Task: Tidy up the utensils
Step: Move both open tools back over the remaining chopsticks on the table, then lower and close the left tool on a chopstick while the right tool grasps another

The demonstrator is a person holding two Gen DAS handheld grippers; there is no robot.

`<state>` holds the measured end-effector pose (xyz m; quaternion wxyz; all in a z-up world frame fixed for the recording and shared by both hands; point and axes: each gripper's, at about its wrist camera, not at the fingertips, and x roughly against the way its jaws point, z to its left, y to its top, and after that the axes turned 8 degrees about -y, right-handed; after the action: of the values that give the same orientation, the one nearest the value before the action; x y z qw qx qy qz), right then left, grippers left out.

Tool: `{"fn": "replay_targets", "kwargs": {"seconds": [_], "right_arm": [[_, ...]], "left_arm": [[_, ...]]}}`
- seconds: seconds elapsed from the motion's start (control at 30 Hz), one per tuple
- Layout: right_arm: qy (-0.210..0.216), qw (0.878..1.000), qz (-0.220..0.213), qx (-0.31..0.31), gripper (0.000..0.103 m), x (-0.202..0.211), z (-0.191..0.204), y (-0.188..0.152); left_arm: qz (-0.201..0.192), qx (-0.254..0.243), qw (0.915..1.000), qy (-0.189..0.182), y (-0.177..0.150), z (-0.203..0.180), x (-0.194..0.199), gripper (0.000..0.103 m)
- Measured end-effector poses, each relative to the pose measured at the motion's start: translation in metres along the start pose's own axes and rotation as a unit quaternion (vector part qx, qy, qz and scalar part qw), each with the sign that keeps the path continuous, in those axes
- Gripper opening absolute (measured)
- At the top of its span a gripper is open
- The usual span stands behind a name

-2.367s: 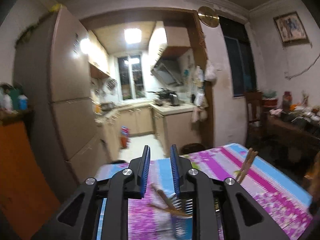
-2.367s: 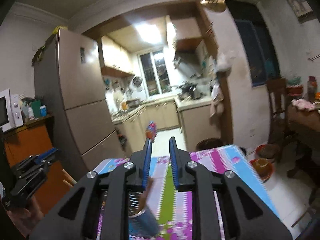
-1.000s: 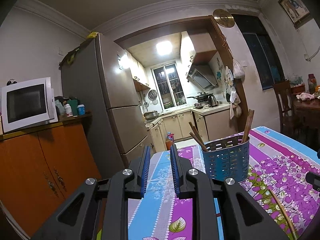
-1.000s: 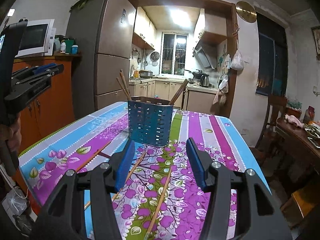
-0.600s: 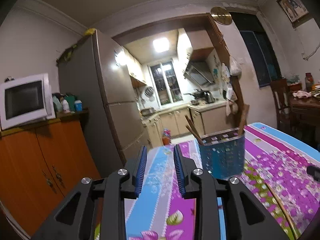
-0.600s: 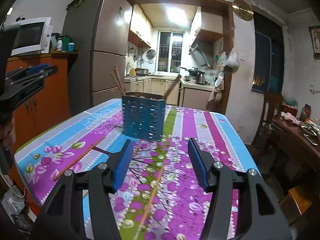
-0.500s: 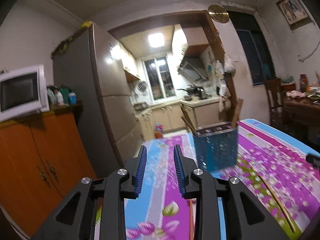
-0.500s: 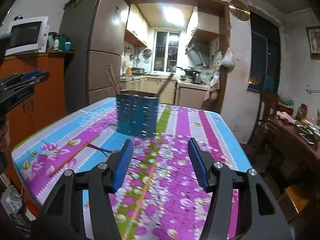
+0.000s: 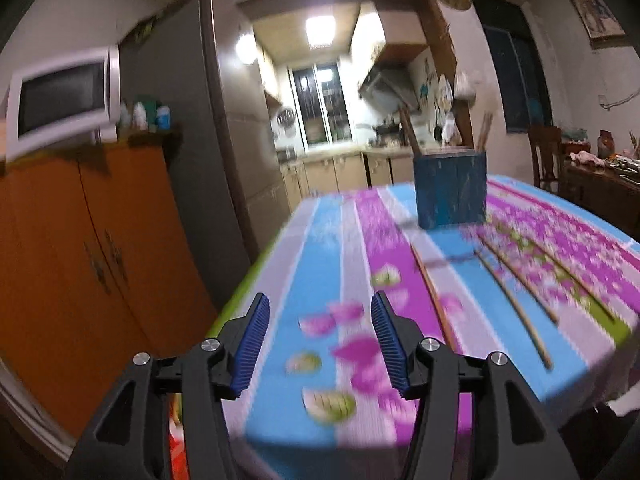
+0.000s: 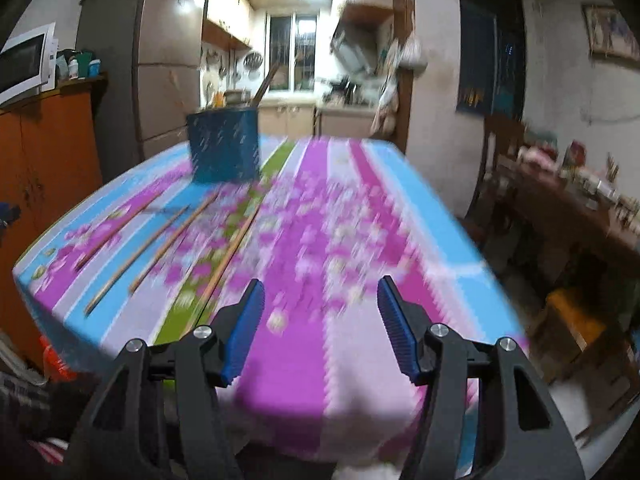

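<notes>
Left gripper: jaws had just been opening and stood spread, nothing between the blue pads, over the near edge of the table
Right gripper: jaws spread, empty, over the near edge of the same table
Utensil holder: blue perforated box, upright at the far end of the flowered cloth, with several chopsticks leaning out of it
Loose chopsticks: four lay flat on the cloth, side by side, between the holder and the near edge
View: blurred in both cameras
</notes>
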<state>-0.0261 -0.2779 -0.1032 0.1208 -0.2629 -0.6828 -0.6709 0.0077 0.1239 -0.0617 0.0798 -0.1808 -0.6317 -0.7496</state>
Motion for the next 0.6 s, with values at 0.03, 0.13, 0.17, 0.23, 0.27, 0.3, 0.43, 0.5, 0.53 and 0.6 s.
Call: {"fn": "replay_targets", "kwargs": {"seconds": [0.03,0.13,0.17,0.23,0.27,0.3,0.43,0.5,0.53,0.6], "right_arm": [[0.007,1.000,0.008,0.000,0.056,0.000,0.005,-0.006],[0.030,0.999,0.013,0.018,0.056,0.003,0.029,-0.020],[0.039,0.999,0.008,0.028,0.056,0.006,0.041,-0.024],[0.056,0.997,0.000,0.045,0.056,0.010,0.057,-0.026],[0.066,0.996,-0.006,0.059,0.056,0.011,0.070,-0.026],[0.068,0.995,-0.012,0.069,0.056,0.011,0.077,-0.026],[0.090,0.991,-0.025,0.091,0.045,0.002,0.112,-0.019],[0.101,0.990,-0.025,0.095,0.039,-0.005,0.128,-0.016],[0.102,0.990,-0.025,0.098,0.035,-0.009,0.135,-0.016],[0.101,0.989,-0.023,0.103,0.029,-0.016,0.148,-0.015]], "left_arm": [[0.012,0.005,0.9999,-0.011,-0.009,-0.002,0.000,0.055],[0.031,0.003,0.9985,-0.044,-0.026,-0.015,-0.002,0.054],[0.034,-0.001,0.9981,-0.051,-0.030,-0.019,-0.002,0.054],[0.035,-0.019,0.9970,-0.067,-0.034,-0.033,-0.004,0.054],[0.032,-0.029,0.9963,-0.074,-0.035,-0.039,-0.005,0.054],[0.030,-0.037,0.9957,-0.079,-0.036,-0.044,-0.006,0.054],[0.029,-0.051,0.9931,-0.101,-0.035,-0.055,-0.024,0.052],[0.034,-0.047,0.9921,-0.111,-0.032,-0.058,-0.037,0.052],[0.039,-0.046,0.9910,-0.119,-0.033,-0.059,-0.045,0.051],[0.046,-0.044,0.9895,-0.130,-0.033,-0.061,-0.055,0.046]]}}
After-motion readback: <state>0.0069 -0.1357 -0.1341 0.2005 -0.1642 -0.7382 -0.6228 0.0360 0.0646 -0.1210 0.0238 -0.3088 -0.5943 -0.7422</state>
